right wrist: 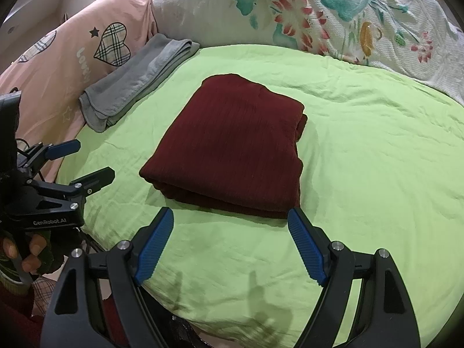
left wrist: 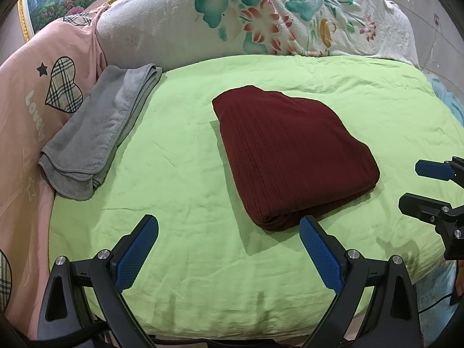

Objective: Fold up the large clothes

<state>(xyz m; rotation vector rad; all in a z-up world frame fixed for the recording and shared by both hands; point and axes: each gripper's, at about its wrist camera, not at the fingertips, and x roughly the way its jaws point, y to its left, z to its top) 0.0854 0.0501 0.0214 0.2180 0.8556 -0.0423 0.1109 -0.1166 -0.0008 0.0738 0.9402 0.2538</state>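
Observation:
A dark red ribbed garment lies folded into a thick rectangle on the light green sheet. It also shows in the right wrist view. My left gripper is open and empty, hovering just short of the garment's near edge. It also shows in the right wrist view at the left. My right gripper is open and empty, just in front of the garment's near fold. It shows at the right edge of the left wrist view.
A folded grey towel lies at the sheet's left edge. A pink quilt with plaid hearts lies to the left. A white floral pillow stands behind. The green sheet stretches right of the garment.

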